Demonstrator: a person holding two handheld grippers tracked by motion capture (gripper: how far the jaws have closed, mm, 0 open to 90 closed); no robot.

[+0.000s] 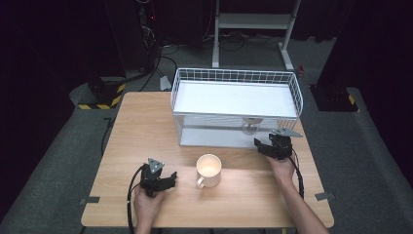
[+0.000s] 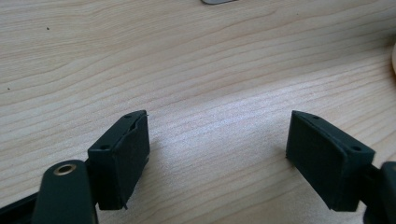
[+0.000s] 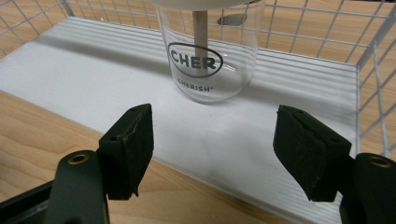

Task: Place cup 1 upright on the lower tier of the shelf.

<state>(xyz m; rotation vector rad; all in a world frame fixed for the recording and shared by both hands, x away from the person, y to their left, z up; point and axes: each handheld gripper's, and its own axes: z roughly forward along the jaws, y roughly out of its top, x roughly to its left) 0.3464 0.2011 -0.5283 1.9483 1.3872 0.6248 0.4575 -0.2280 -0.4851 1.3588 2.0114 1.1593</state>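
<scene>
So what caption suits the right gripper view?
Open right tool facing a clear glass jar on the wire rack's white lower shelf.

Your left gripper (image 2: 217,154) sits low over the table (image 2: 196,70), jaws spread wide with nothing but bare wood grain between them. A pale curved edge (image 2: 393,57) shows at the far right, too little to identify.

dark room, grey carpet (image 1: 53,161), white stand (image 1: 253,22) behind.
</scene>
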